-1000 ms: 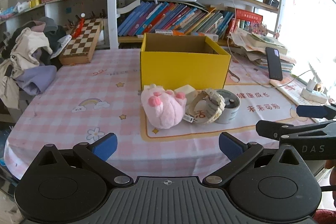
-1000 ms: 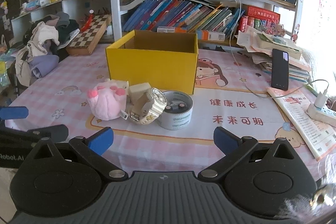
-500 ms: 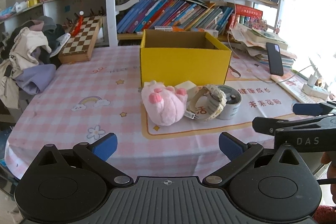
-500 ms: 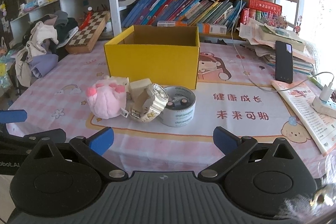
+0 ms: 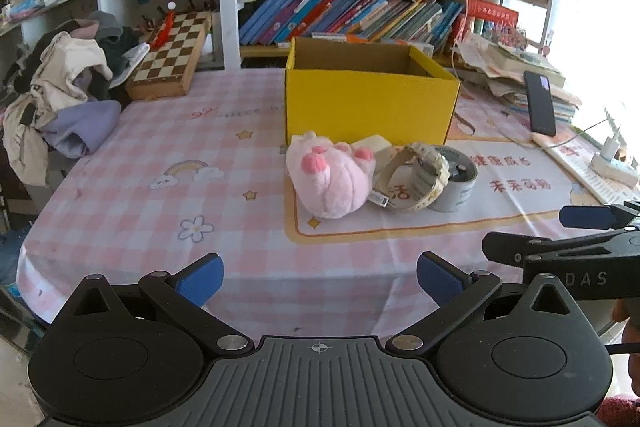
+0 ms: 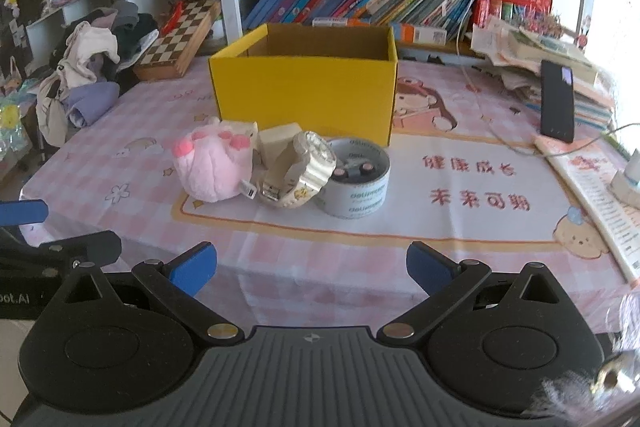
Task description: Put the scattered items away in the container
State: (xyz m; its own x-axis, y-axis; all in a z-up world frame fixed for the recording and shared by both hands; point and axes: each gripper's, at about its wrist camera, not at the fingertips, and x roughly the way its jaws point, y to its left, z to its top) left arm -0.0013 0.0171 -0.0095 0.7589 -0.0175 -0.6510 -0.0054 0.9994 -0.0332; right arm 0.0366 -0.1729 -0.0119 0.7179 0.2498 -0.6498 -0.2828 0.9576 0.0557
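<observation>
An open yellow cardboard box (image 5: 370, 107) (image 6: 306, 95) stands mid-table. In front of it lie a pink plush paw (image 5: 330, 179) (image 6: 214, 163), a cream block (image 5: 376, 145) (image 6: 278, 143), a cream wristwatch (image 5: 420, 177) (image 6: 298, 169) and a roll of tape (image 5: 458, 179) (image 6: 358, 177), all huddled together. My left gripper (image 5: 319, 277) is open over the table's near edge, empty, well short of the items. My right gripper (image 6: 311, 267) is open and empty too, facing the tape and watch. Each gripper shows at the edge of the other's view.
A pink checked cloth covers the table (image 5: 168, 187). A chessboard (image 5: 172, 61) and a heap of clothes (image 5: 64, 95) sit at the left. A black phone (image 6: 557, 103), stacked books, a cable and a power strip (image 5: 614, 167) lie at the right. Bookshelves stand behind.
Both grippers have moved forward a little toward the items, which look larger now. Both stay open; nothing on the table has moved.
</observation>
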